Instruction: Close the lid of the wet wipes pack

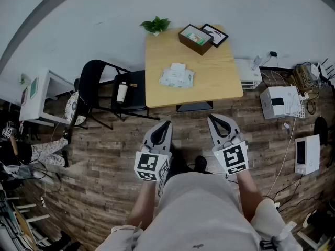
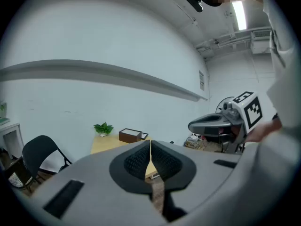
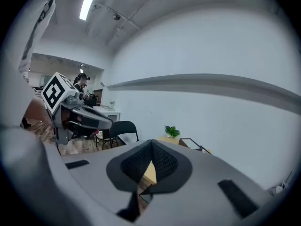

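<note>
Wet wipes pack point(image 1: 177, 76) lies mid-table point(image 1: 220, 80), well ahead of me. Its lid looks raised, though it's too small to be sure. My left gripper point(image 1: 166, 124) and right gripper point(image 1: 211, 119) are both closed and empty, low by my body, as I'm not yet within reach.

The left gripper point(image 1: 165, 125) and the right gripper point(image 1: 213, 120) are held out in front of the person's body, side by side and a little apart, pointing forward and slightly down. The left gripper's jaws meet at the tips with nothing between them. The right gripper's jaws also appear closed and empty, though a thin slit shows lower down. The left forearm point(image 1: 141, 207) and the right forearm point(image 1: 250, 191) are bare.
</note>
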Motion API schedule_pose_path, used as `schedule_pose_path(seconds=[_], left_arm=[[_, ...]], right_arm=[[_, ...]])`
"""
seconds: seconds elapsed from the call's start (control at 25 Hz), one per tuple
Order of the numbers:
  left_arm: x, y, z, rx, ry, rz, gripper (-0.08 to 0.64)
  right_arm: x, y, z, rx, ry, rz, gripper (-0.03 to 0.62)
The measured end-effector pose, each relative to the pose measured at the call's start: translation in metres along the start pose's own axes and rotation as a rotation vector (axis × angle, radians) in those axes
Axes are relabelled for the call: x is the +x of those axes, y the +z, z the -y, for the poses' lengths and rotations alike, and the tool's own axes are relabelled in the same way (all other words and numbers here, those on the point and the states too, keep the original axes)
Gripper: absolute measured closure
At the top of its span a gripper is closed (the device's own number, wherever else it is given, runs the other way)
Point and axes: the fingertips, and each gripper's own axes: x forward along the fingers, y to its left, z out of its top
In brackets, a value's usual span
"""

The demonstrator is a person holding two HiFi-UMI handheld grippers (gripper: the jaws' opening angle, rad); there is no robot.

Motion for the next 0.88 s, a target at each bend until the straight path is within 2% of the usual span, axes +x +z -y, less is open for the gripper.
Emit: schedule_pose_path(seconds=[0.44,0.88], left_arm=[[-0.013,0.008,0.016,0.007,0.0,0.016,0.551],[-0.02,0.002,0.029,-0.007,0.022,0.011,0.551]], right_arm=[[-0.014,0.016,-0.014,-0.024,0.046,0.04,0.595],[-0.023,-0.001,-0.016,0.035,0.058,0.04,0.594]])
